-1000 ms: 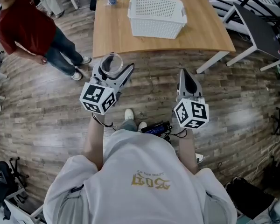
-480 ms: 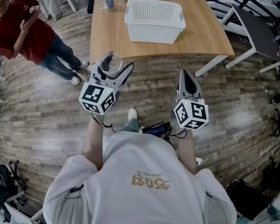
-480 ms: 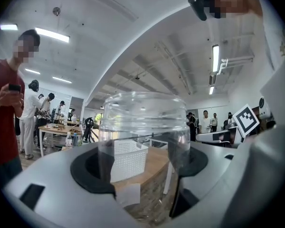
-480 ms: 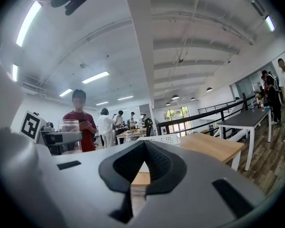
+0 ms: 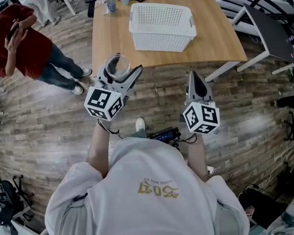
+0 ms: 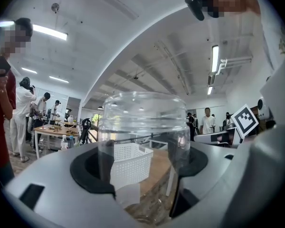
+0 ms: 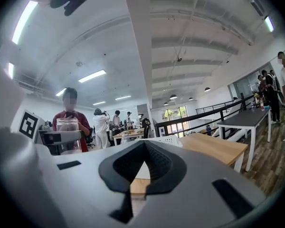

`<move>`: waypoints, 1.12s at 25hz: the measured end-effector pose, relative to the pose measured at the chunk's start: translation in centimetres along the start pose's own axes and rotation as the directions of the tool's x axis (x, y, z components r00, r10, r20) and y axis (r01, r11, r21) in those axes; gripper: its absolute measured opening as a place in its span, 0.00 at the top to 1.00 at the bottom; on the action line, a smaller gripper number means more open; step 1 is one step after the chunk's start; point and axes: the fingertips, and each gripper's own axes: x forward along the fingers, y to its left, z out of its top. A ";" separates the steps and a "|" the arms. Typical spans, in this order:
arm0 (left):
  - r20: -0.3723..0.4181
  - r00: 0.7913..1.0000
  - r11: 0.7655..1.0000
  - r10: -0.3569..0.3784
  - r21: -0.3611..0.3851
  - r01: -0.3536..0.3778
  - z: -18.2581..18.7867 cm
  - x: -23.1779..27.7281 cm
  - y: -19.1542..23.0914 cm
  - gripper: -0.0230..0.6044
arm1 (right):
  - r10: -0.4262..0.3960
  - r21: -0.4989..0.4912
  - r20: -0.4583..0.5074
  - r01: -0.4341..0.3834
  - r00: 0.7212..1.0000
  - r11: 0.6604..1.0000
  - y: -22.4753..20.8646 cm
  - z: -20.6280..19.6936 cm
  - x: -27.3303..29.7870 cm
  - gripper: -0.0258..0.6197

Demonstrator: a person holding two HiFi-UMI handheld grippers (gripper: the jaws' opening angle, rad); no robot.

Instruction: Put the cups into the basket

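Cup, clear, pinched between the left gripper's jaws, mid-carry; right gripper pressed together on nothing; basket well ahead of the 2 claws on the table; next probably calls for reaching forward over its rim, then letting go.

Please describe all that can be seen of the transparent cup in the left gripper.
The cup is clear, plastic-looking, round and smooth-walled, with a stepped band at its top. It looks empty. It stands upright between the left gripper's jaws, whose dark pads press its two sides. It is held in the air above the wooden floor, short of the table. Nothing else touches it.
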 end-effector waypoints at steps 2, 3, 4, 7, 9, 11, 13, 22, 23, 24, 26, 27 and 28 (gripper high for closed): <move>0.001 1.000 1.000 -0.010 -0.003 0.010 0.1 0.9 0.8 0.41 | -0.009 -0.004 -0.003 0.009 1.000 1.000 -0.1 0.1 1.0 0.94; 0.003 1.000 1.000 -0.014 -0.005 0.015 0.1 1.3 1.2 0.41 | -0.014 -0.006 -0.004 0.014 1.000 1.000 -0.1 0.0 1.5 0.94; 0.005 1.000 1.000 -0.018 -0.006 0.018 0.2 1.7 1.5 0.41 | -0.020 -0.009 -0.007 0.020 1.000 1.000 -0.2 -0.1 1.9 0.94; 0.001 1.000 1.000 -0.027 -0.002 0.027 0.1 2.8 2.6 0.41 | -0.042 -0.016 -0.013 0.042 0.999 0.999 -0.5 -0.4 3.2 0.95; -0.009 0.999 0.999 -0.033 0.002 0.033 -0.1 3.2 3.2 0.41 | -0.052 -0.020 -0.012 0.052 0.999 0.998 -0.4 -0.5 4.0 0.95; -0.014 0.999 0.999 -0.038 -0.001 0.038 -0.3 3.4 3.9 0.41 | -0.059 -0.018 -0.012 0.058 0.998 0.998 -0.2 -0.4 4.4 0.95; -0.017 0.999 0.999 -0.043 -0.006 0.043 -0.5 3.7 4.4 0.41 | -0.065 -0.012 -0.014 0.065 0.998 0.998 -0.2 -0.3 4.6 0.95; -0.013 0.997 0.997 -0.072 -0.025 0.072 -0.8 5.5 5.4 0.41 | -0.113 -0.010 -0.007 0.113 0.994 0.994 -1.1 0.3 5.2 0.94; -0.011 0.997 0.997 -0.073 -0.023 0.073 -0.7 5.6 5.5 0.41 | -0.115 -0.007 -0.004 0.115 0.993 0.993 -1.2 0.4 5.3 0.95; -0.010 0.997 0.997 -0.074 -0.022 0.074 -0.6 5.8 5.7 0.41 | -0.116 -0.005 -0.003 0.116 0.993 0.993 -1.2 0.4 5.4 0.94; -0.007 0.997 0.997 -0.076 -0.024 0.075 -0.6 6.2 5.9 0.41 | -0.117 -0.005 -0.001 0.117 0.993 0.993 -1.3 0.4 5.9 0.94; -0.005 0.997 0.997 -0.077 -0.026 0.077 -0.5 6.4 6.1 0.41 | -0.117 -0.007 0.001 0.117 0.993 0.993 -1.3 0.5 6.2 0.94; -0.005 0.997 0.997 -0.079 -0.028 0.079 -0.5 6.7 6.2 0.41 | -0.116 -0.009 0.003 0.116 0.993 0.993 -1.3 0.6 6.5 0.94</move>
